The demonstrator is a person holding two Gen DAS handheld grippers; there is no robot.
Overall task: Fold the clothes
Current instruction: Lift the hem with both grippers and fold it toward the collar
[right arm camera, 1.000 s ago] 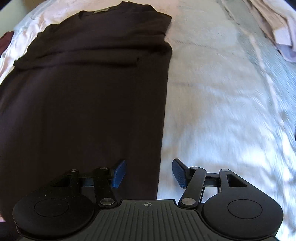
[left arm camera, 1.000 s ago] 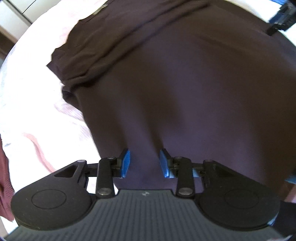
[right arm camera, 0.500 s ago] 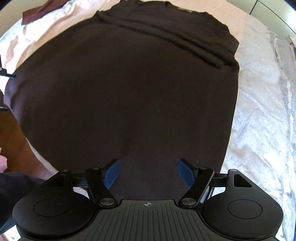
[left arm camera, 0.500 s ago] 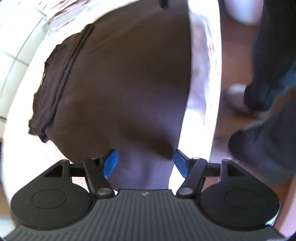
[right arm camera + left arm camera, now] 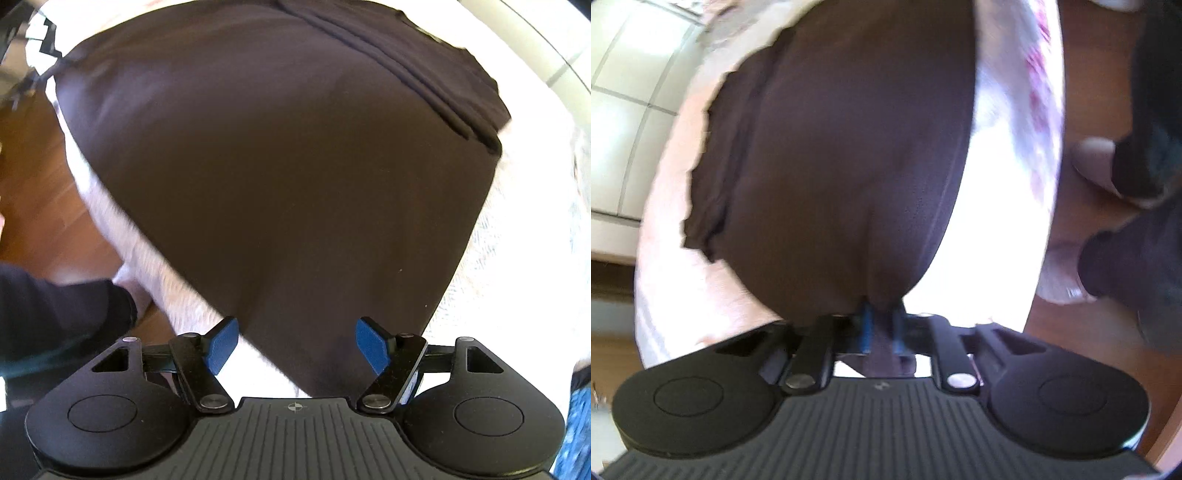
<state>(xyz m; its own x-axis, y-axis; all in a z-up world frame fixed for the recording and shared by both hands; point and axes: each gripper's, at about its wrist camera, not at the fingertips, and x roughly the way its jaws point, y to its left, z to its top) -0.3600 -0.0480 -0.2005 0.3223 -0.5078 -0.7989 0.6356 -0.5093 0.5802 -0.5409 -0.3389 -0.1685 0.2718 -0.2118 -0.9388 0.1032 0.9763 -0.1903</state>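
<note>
A dark brown T-shirt (image 5: 842,155) lies flat on a white bed, its sleeves folded in at the far end. My left gripper (image 5: 881,325) is shut on the shirt's bottom hem corner, with cloth bunched between the blue pads. In the right wrist view the same shirt (image 5: 280,155) fills the frame. My right gripper (image 5: 297,341) is open, its blue pads (image 5: 221,343) on either side of the other bottom hem corner, which lies between them.
The white bedspread (image 5: 517,240) extends to the right. The bed's edge (image 5: 1008,206) runs beside a wooden floor (image 5: 33,192). A person's dark trouser legs and light shoes (image 5: 1100,166) stand on the floor close to the bed.
My left gripper has closed on the shirt's hem corner. My right gripper has swung over to the other hem corner and opened wider.
</note>
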